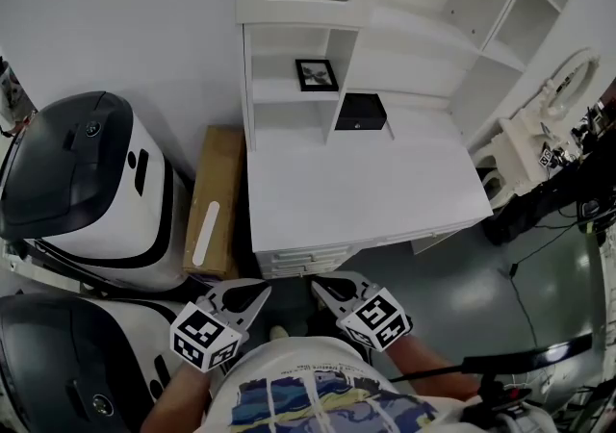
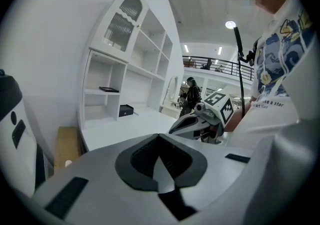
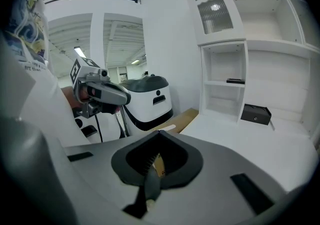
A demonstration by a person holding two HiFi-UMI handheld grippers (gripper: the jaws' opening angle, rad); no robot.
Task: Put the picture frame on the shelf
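Head view: a small black-bordered rectangular picture frame [image 1: 317, 74] lies on the white middle shelf [image 1: 284, 92] of the left-hand cubby in a white desk hutch. It is well apart from both grippers, and the task looks as good as done. A small black box [image 1: 361, 112] sits on the white desk top [image 1: 356, 191] just below and to the right of the shelf.

The left gripper [image 1: 258, 292] and right gripper [image 1: 322, 289] hang close to the person's body at the desk's near edge. On both, the jaws are pressed together with nothing between them.

Both gripper views show the frame as a thin dark slab lying flat. It looks light and stiff, probably with a glazed front, so fragile and likely slick. If it needs moving, the safest hold appears to be a gentle pinch across the outer border at one side, keeping off the face.
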